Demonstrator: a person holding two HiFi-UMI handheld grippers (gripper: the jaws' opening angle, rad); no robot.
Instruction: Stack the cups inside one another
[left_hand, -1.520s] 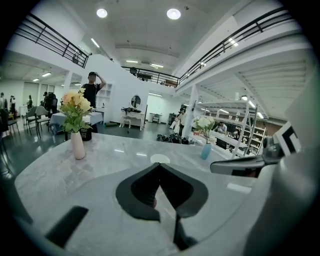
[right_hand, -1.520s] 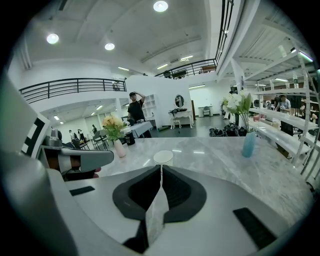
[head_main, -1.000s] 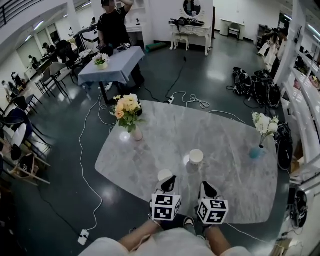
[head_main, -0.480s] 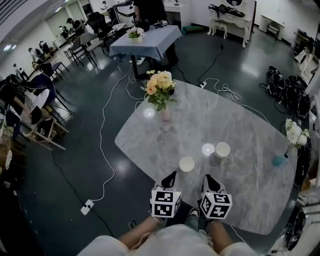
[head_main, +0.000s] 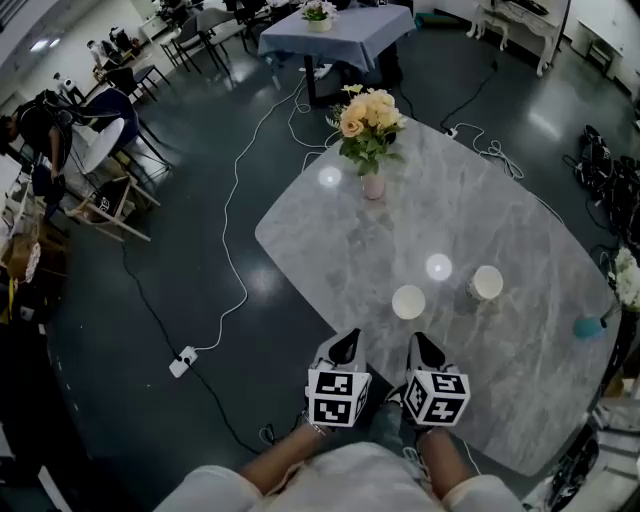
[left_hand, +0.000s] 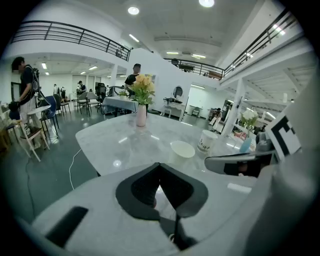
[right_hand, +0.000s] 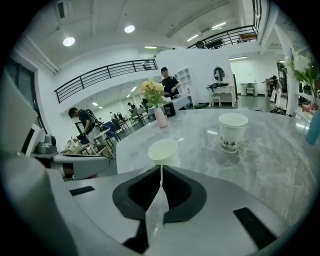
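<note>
The two grippers sit side by side at the near edge of the marble table (head_main: 330, 240). The left gripper (head_main: 346, 348) has its jaws pressed together with nothing between them. The right gripper (head_main: 425, 348) is likewise closed and empty. Just beyond the right gripper's tips stands the nearer paper cup (head_main: 408, 301), upright. The second paper cup (head_main: 487, 283), printed on its side, stands farther right, apart from the first. A blue vase (head_main: 588, 327) sits at the right edge. Farthest across stands a pink vase of yellow roses (head_main: 370, 125).
</note>
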